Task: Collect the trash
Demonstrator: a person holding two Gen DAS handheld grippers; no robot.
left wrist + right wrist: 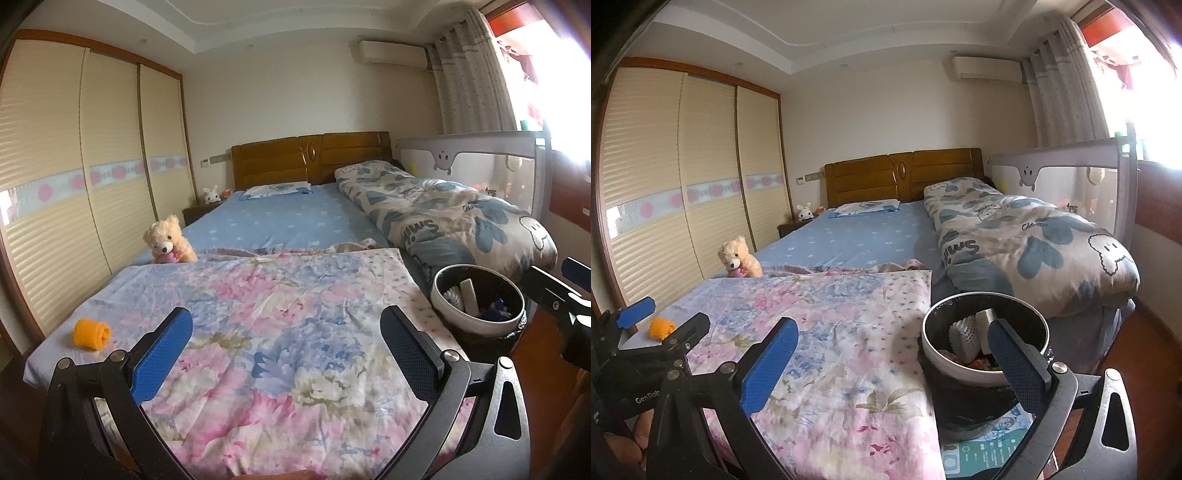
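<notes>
A small orange crumpled item (91, 333) lies on the floral quilt (277, 314) near the bed's left foot corner; it also shows in the right wrist view (661, 328). A round white trash bin (478, 300) with a black liner stands at the bed's right foot corner and holds white foam and other scraps; it also shows in the right wrist view (982, 343). My left gripper (286, 330) is open and empty above the quilt, to the right of the orange item. My right gripper (894, 350) is open and empty, its right finger over the bin's rim.
A teddy bear (168, 242) sits at the bed's left edge. A rolled duvet (454, 218) lies along the bed's right side by a grey bed rail (480, 155). A wardrobe (74, 166) lines the left wall. Wooden floor (1137, 362) lies right of the bin.
</notes>
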